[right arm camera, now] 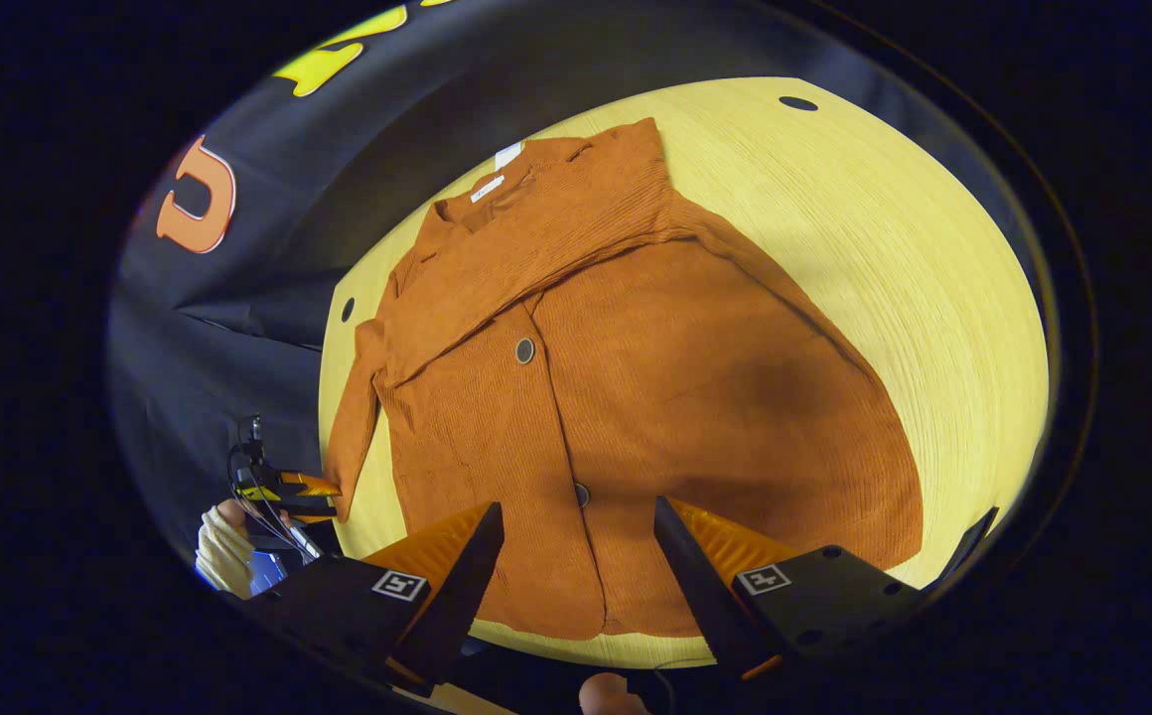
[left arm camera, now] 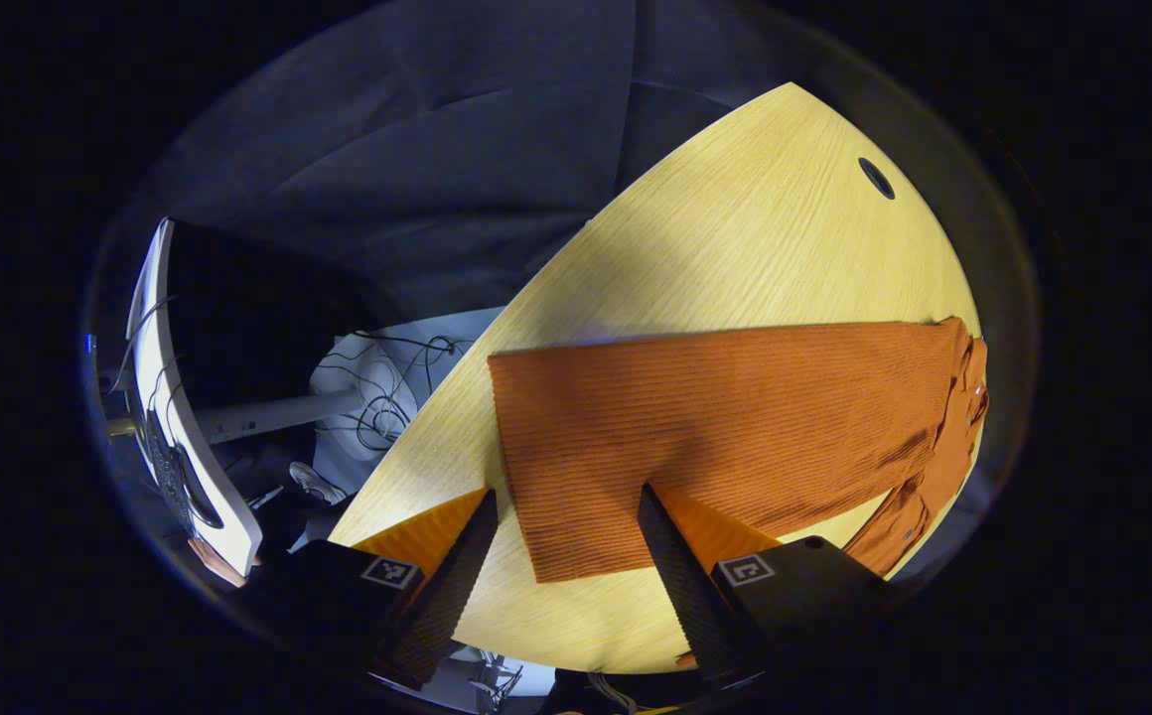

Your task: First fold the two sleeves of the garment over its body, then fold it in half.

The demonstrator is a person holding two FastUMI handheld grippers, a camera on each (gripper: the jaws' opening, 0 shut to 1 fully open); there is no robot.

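On the table (right arm camera: 934,298) lies the garment (right arm camera: 636,397), spread flat with its front up and its collar toward the far edge. Seen in the right gripper view, one sleeve (right arm camera: 536,248) is folded across the chest, running from the far shoulder down toward the near-left side, its cuff end hanging past the body's edge by the table's left rim. Two buttons (right arm camera: 524,350) show along the front opening. The hem lies nearest the camera, just inside the table's near edge.

The right gripper (right arm camera: 576,576) hovers over the hem, its fingers spread wide with nothing between them, and cloth shows through the gap. At the lower left of that view, the left gripper (right arm camera: 288,494) sits beyond the table's edge near the hanging cuff, held by a hand in a pale sleeve (right arm camera: 223,551); its fingers are too small there to judge.

From the left gripper view, the garment (left arm camera: 715,427) crosses the table (left arm camera: 735,228) as a broad ribbed band, bunched at the far right edge. The left gripper (left arm camera: 566,556) has its fingers wide apart and empty, above the cloth's near corner. A hole (left arm camera: 876,178) pierces the tabletop at the far side. Beyond the table's left edge, tangled cables (left arm camera: 387,387) lie on the floor.
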